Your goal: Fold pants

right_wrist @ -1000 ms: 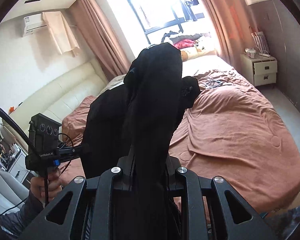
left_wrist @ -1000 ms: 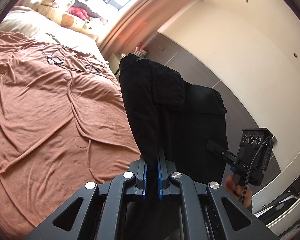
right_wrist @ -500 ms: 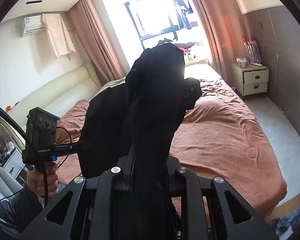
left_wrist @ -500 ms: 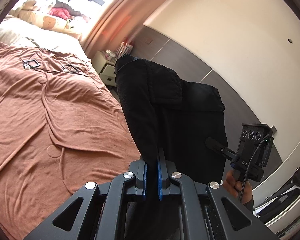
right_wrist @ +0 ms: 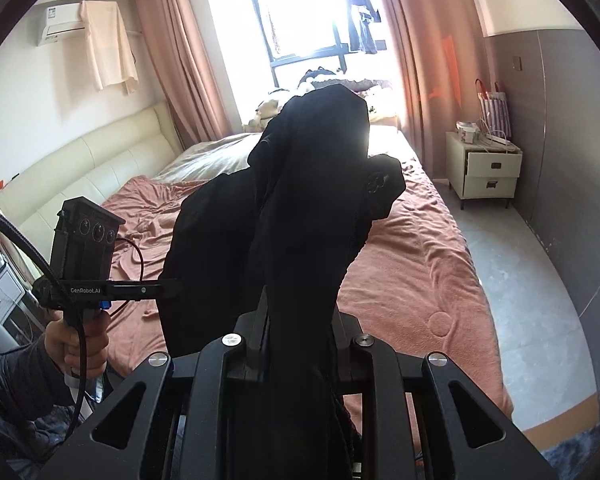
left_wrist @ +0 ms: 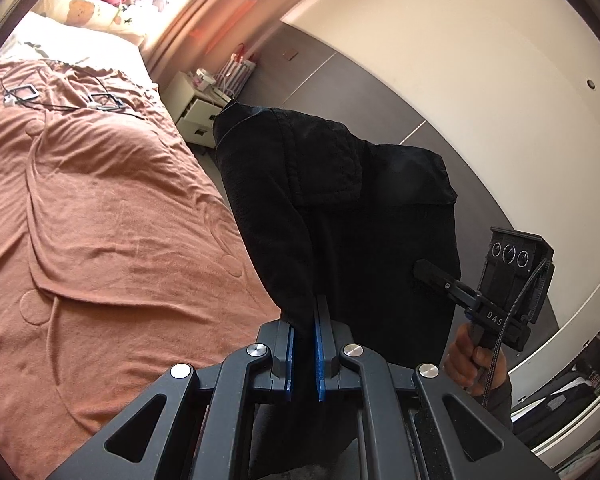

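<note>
Pants: the black pants (left_wrist: 340,208) hang in the air beside the bed, gripped at two places along their top edge, one by each gripper, with the cloth drooping below
Long axis: the gripped edge runs roughly level from one gripper to the other; the rest of the cloth falls downward, though the lower end is out of sight, so I cannot tell how far the legs reach
Which way they face: a pocket flap shows on the side toward the left wrist camera; a button shows on a bunched corner in the right wrist view
Left gripper: the left gripper (left_wrist: 303,312) is pinched nearly closed, its blue pads (left_wrist: 321,344) pressing a thin fold of the pants
Right gripper: the right gripper (right_wrist: 296,320) is clamped on a thicker bunch of the black cloth, which covers its fingers
Hands: a hand (right_wrist: 78,344) grasps the left gripper's handle; another hand (left_wrist: 474,360) grasps the right one
Surroundings: bed (right_wrist: 412,264) with a rumpled rust-brown cover; white nightstand (right_wrist: 486,172) by the grey wall; curtained window beyond
</note>
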Demonstrator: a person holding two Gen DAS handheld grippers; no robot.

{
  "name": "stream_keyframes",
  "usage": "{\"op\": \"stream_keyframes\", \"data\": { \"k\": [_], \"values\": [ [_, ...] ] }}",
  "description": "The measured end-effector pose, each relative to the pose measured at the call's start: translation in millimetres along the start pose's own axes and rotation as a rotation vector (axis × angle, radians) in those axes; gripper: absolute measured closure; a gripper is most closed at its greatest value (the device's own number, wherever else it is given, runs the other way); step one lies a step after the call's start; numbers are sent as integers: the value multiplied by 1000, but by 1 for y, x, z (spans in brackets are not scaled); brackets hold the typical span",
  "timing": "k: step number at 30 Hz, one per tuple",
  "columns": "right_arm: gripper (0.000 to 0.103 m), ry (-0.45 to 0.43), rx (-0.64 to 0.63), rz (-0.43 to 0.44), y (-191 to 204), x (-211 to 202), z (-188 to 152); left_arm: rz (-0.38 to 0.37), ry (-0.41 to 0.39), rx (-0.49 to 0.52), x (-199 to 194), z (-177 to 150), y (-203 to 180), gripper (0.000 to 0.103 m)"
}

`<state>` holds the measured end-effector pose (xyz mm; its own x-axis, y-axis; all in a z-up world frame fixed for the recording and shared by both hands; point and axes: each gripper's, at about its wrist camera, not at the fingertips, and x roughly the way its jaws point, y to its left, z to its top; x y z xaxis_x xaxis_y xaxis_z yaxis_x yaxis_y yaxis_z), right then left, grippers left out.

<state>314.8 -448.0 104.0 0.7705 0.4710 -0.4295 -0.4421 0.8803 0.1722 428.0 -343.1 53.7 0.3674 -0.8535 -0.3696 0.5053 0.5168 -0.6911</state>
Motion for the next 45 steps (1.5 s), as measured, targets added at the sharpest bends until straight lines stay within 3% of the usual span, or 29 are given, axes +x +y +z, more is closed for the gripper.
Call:
{"op": "stream_keyframes", "data": {
  "k": [11, 22, 29, 36, 39, 41, 45],
  "values": [
    [85, 98, -24, -62, -33, 19, 20, -31, 85, -65, 105, 7, 26, 95],
    [85, 266, 14, -125, -66, 84, 40, 4, 201, -165, 207, 3, 82, 95],
    [85, 352, 54, -155, -85, 130, 57, 38, 245, -200, 242, 10, 111, 95],
    [84, 388, 68, -176, -88, 148, 69, 59, 276, -199, 254, 11, 120, 95],
    [69, 437, 108, -291, -97, 161, 69, 122, 346, -204, 273, 8, 128, 94],
    [65, 480, 132, -384, -100, 169, 67, 175, 375, -220, 279, 5, 136, 89],
    [65, 465, 201, -488, -99, 149, 66, 147, 386, -254, 277, 2, 146, 84]
  ]
}}
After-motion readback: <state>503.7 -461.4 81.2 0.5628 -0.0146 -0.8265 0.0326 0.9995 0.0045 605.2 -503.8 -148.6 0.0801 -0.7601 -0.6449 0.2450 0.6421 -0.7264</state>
